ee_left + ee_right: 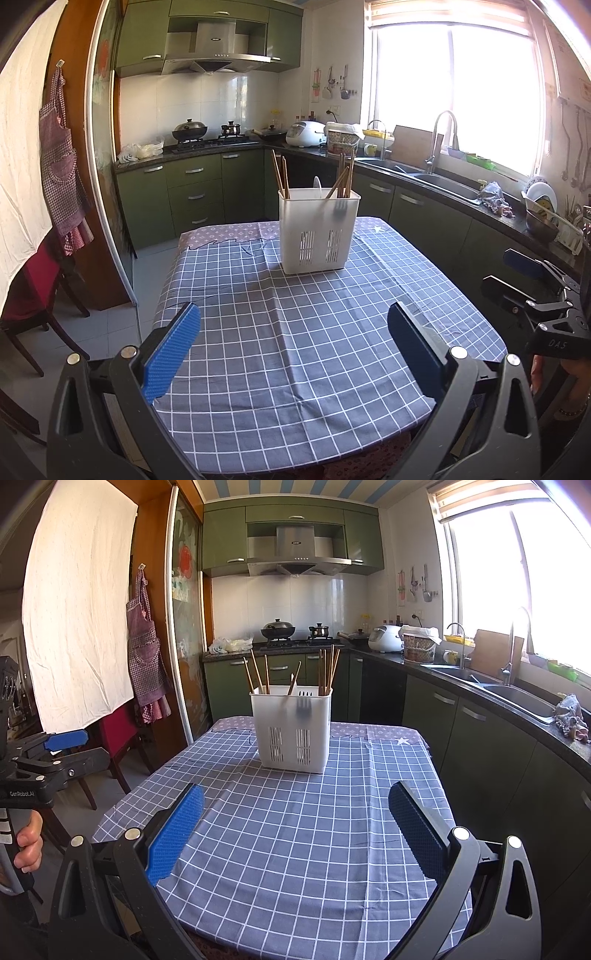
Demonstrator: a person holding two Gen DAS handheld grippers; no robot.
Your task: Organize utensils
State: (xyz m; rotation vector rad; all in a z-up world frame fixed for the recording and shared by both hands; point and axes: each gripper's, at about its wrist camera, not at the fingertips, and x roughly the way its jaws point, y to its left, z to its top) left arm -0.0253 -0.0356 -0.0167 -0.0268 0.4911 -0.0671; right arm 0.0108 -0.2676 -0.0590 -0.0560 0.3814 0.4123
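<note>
Both pairs of jaws stand spread wide with nothing between their blue pads, held low over the near edge of a table draped in a blue-and-white checked cloth (295, 332). The left gripper (293, 345) and the right gripper (295, 827) each point toward 12 o'clock, where a white slotted utensil holder (317, 232) stands upright on the cloth, well apart from both. Wooden chopsticks (280, 177) lean out of its compartments at the 11 and 1 o'clock corners, and a fork (303, 703) shows dimly through its translucent front wall. In the right wrist view, a hand (29, 843) grips the left tool's handle at 9 o'clock. Beyond the table, green cabinets, a stove with a wok (277, 629) and a steel sink (436, 177) line the kitchen walls.
</note>
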